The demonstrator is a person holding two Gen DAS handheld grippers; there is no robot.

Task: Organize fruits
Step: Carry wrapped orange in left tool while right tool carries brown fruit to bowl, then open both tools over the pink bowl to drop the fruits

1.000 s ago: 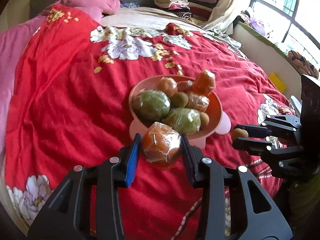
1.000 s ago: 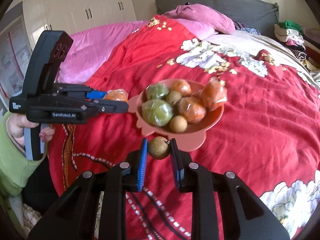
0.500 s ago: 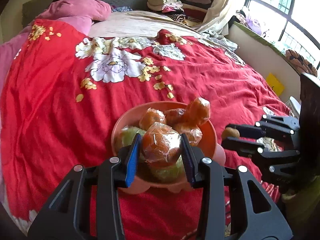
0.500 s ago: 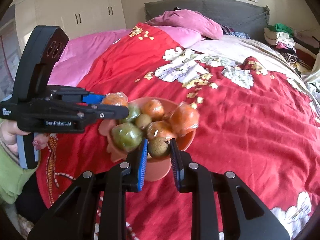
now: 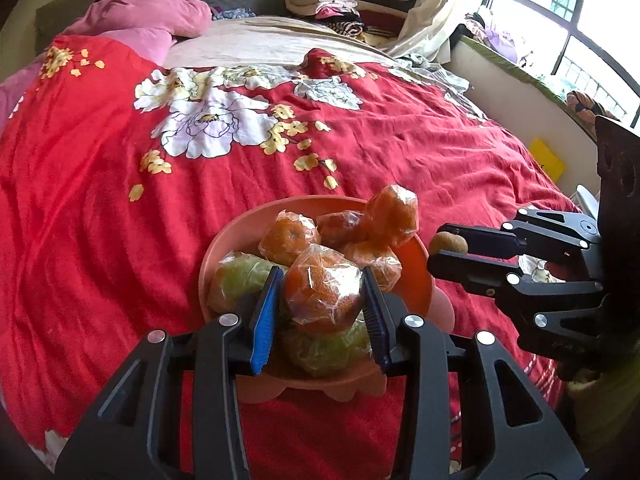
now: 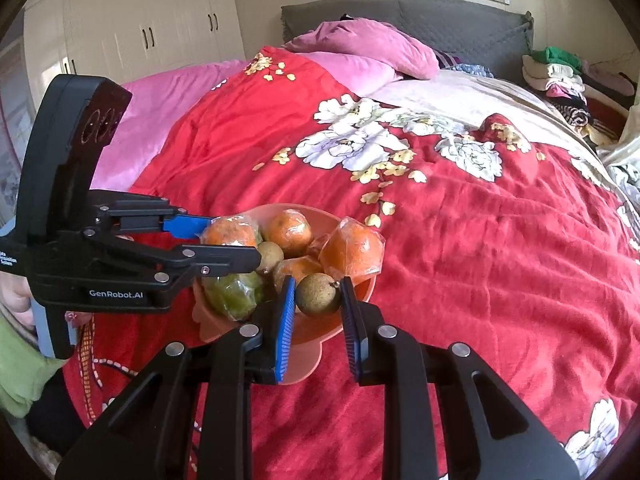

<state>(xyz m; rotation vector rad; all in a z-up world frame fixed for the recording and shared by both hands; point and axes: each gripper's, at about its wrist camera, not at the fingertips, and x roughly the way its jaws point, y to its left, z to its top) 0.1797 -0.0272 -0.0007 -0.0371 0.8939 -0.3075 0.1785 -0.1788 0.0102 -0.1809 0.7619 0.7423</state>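
Note:
A pink bowl [image 5: 240,232] sits on the red floral bedspread, filled with several plastic-wrapped oranges [image 5: 392,212] and green fruits [image 5: 240,276]. My left gripper [image 5: 322,300] is shut on a wrapped orange [image 5: 322,292] and holds it over the bowl's near side. My right gripper [image 6: 318,294] is shut on a small brown round fruit [image 6: 318,294] above the bowl's [image 6: 304,330] near rim. The right gripper also shows in the left wrist view [image 5: 452,248], at the bowl's right edge. The left gripper with its orange shows in the right wrist view [image 6: 228,240].
The red bedspread [image 5: 100,200] stretches around the bowl. Pink pillows [image 6: 360,48] lie at the headboard. Folded clothes [image 5: 332,0] are piled at the far corner. A window ledge [image 5: 520,76] runs along the right. White wardrobes [image 6: 140,20] stand at the left.
Both grippers have moved forward with their fruits, from in front of the bowl to over it. The left gripper's orange and the right gripper's brown fruit stay held.

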